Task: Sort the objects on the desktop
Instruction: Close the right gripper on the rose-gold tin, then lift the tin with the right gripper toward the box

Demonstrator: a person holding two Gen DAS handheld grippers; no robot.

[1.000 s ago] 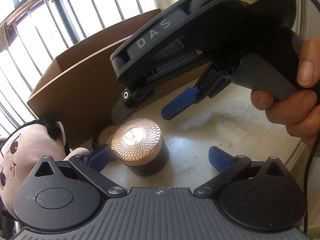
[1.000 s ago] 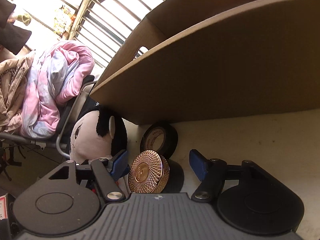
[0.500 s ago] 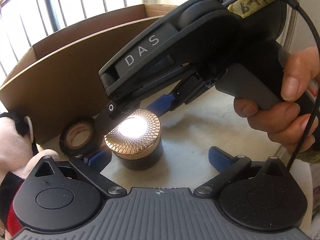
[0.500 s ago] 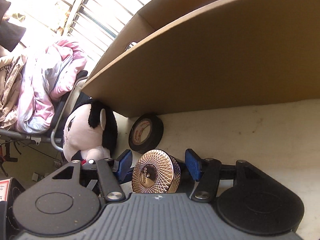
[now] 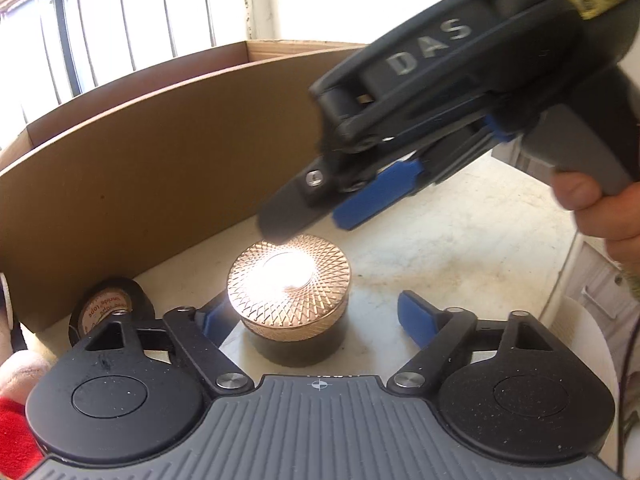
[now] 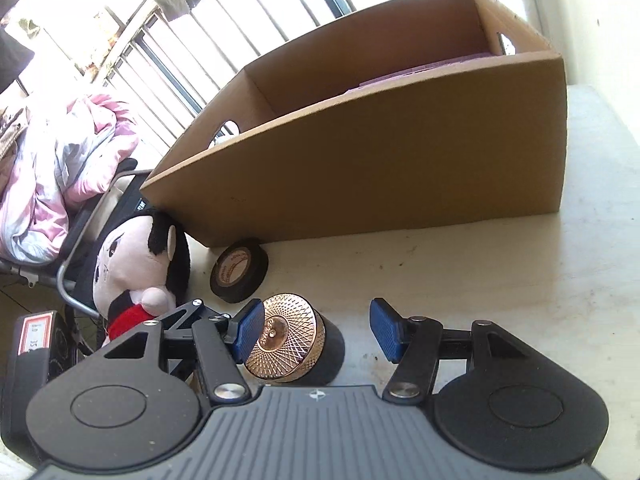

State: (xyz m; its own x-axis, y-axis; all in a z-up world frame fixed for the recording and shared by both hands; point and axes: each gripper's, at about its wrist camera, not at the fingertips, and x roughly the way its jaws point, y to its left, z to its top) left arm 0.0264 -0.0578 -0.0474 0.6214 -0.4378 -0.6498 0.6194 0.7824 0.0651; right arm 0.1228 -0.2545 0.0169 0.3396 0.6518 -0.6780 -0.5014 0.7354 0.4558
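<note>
Copper-lidded jar (image 5: pixel 289 300), one, stands on the table (image 5: pixel 460 248) between the left gripper (image 5: pixel 308 314) fingers, which have just been closing without clamping. Right gripper (image 5: pixel 320 216), at 1 o'clock above, fingers apart, empty. One tape roll (image 6: pixel 239 276), one doll (image 6: pixel 136 264), one box (image 6: pixel 380 168).

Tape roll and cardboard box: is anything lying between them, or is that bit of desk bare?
Nothing lies there. In the right wrist view the tape roll stands on edge just before the cardboard box, with only bare desktop between.
</note>
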